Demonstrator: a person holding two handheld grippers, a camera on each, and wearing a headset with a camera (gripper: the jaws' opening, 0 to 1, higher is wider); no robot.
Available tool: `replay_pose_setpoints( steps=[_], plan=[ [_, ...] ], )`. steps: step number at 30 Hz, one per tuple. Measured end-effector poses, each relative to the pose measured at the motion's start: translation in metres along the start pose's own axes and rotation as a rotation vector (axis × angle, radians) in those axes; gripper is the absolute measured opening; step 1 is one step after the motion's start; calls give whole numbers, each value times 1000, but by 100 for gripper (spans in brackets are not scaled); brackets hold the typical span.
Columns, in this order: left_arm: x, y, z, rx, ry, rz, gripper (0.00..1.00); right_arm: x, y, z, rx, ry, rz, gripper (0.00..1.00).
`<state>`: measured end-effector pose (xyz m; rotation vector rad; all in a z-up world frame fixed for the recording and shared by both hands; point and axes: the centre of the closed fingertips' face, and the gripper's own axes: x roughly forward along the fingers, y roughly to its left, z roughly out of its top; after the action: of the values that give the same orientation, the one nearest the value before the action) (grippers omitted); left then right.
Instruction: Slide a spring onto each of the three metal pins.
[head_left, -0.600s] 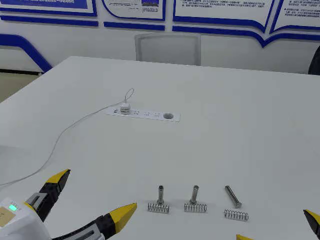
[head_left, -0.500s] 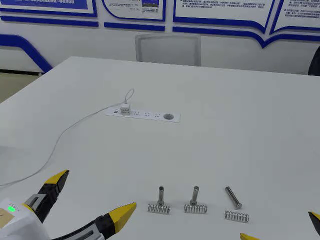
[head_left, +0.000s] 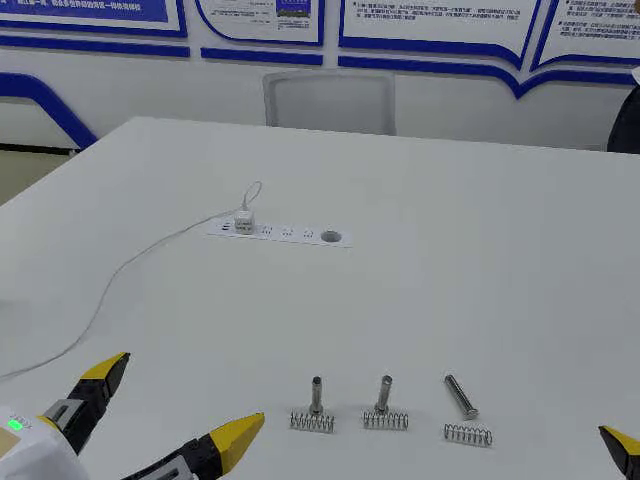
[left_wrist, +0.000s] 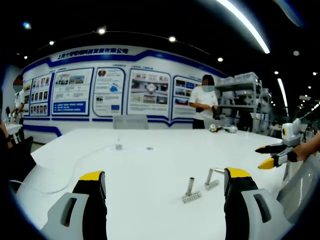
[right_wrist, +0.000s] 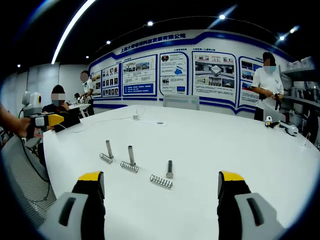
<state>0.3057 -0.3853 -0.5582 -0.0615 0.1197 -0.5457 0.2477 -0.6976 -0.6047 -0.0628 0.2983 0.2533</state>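
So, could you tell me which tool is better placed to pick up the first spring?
Probably the left. The left tool is open, with one tip near the leftmost spring in the head view; the right tool, also open, sits farther from the rightmost spring.

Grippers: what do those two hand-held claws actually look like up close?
They look alike. The left gripper has two black jaws capped with pointed yellow tips, mounted on pale grey blocks, with a white body behind carrying a small green light. The right gripper has the same black jaws and yellow tips on grey blocks.
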Motion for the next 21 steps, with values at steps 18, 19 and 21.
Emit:
replay_pose_setpoints(
  steps=[18, 19, 21],
  plan=[
    [0, 1, -6, -19, 23, 3, 100, 0, -2, -2, 11, 7, -1, 95],
    [0, 1, -6, -18, 25, 2, 100, 0, -2, -2, 12, 8, 0, 95],
    [1, 0, -7, -9, 31, -1, 100, 0, -1, -3, 14, 10, 1, 95]
  ],
)
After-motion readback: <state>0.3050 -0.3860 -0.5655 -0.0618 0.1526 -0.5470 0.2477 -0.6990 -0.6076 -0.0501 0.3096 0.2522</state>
